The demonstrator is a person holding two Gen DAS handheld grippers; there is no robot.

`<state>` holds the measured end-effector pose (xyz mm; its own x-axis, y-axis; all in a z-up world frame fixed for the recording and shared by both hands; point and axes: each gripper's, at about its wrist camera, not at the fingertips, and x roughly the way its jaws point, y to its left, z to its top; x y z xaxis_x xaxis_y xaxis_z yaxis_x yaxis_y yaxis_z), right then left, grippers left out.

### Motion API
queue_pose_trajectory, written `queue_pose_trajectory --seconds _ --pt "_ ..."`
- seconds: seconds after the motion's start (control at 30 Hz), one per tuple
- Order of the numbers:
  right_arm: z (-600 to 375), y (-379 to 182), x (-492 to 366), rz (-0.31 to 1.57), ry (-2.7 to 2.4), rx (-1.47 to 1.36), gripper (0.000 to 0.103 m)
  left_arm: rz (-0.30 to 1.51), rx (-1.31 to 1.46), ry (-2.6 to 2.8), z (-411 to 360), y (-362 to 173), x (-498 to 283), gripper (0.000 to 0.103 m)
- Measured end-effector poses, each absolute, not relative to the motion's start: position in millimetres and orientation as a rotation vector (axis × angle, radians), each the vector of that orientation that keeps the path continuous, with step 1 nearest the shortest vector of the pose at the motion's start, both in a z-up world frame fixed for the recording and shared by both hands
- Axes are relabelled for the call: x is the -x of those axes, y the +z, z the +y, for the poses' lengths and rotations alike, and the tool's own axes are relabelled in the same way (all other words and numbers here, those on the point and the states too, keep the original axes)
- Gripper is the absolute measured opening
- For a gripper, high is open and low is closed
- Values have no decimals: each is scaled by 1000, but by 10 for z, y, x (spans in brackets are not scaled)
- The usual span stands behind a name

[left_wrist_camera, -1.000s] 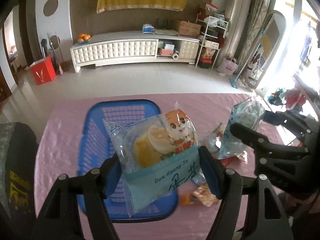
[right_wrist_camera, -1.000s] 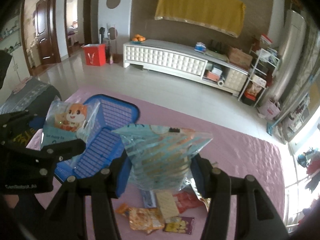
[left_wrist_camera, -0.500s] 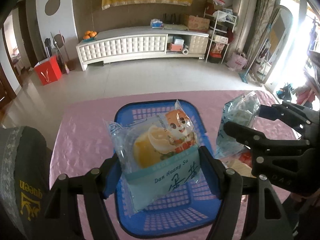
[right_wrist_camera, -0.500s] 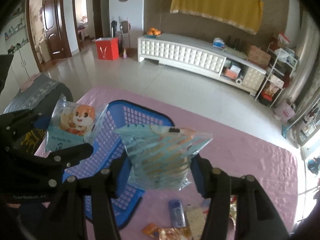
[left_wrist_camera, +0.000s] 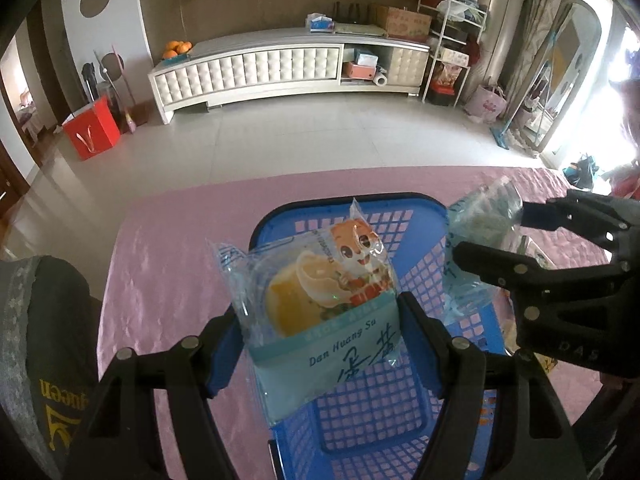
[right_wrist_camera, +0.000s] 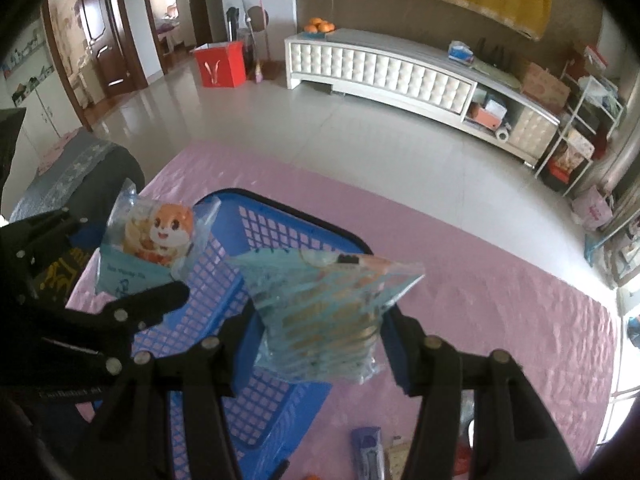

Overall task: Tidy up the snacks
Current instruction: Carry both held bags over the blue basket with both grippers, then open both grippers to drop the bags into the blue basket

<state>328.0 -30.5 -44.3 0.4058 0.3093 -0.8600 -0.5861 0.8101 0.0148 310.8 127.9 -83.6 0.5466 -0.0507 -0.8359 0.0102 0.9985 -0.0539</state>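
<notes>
**Both grippers loaded, packets above the basket**

Left gripper (left_wrist_camera: 320, 344) pinches a clear snack packet printed with an orange cartoon squirrel (left_wrist_camera: 320, 304); both blue pads press the packet's sides. The packet hangs directly over the blue plastic basket (left_wrist_camera: 360, 420), above its lattice floor and not touching it.

Right gripper (right_wrist_camera: 320, 344) pinches a second packet, pale blue with a striped back (right_wrist_camera: 324, 312). That packet hangs over the basket's right rim, part above the basket and part above the pink tablecloth (right_wrist_camera: 480, 300).

**Task status**
- The basket floor, where visible, holds no snacks, so judging from this nothing is yet stored.
- Two packets are held and positioned for release; release into the basket appears to be the step in hand.
- Loose snacks remain on the tablecloth and are still to be collected.

**View differences**
- The left wrist view shows the basket interior and the printed front of the squirrel packet; the right gripper appears at its right edge.
- The right wrist view alone shows the remaining items clearly: a purple wrapped bar (right_wrist_camera: 366, 450) just beside the basket, with further wrappers partly hidden behind the gripper frame.
- A dark chair back (left_wrist_camera: 44, 340) stands beside the table's left edge.
</notes>
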Motion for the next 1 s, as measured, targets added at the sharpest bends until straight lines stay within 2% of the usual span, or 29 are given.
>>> queue_pose_trajectory --seconds 0.3,0.37,0.43,0.47,0.67,1.0 --pt "-116 -496 -3387 1039 572 404 62 1003 68 -21 1336 -971 -3156 70" --pt "-123 -512 -3415 1050 565 401 67 1007 69 -17 1357 -982 -3148 70" --pt "-142 -507 -3433 1050 555 399 81 1009 68 -11 1346 -968 -3148 70" --pt "-152 -493 -3425 1043 554 396 83 1009 66 -10 1344 -952 -3153 70" --pt "-179 -461 -3330 985 481 499 84 1015 53 1 1309 -955 -3128 70" --pt "-332 -347 -3218 968 483 484 84 1017 42 -22 1227 -956 -3142 70"
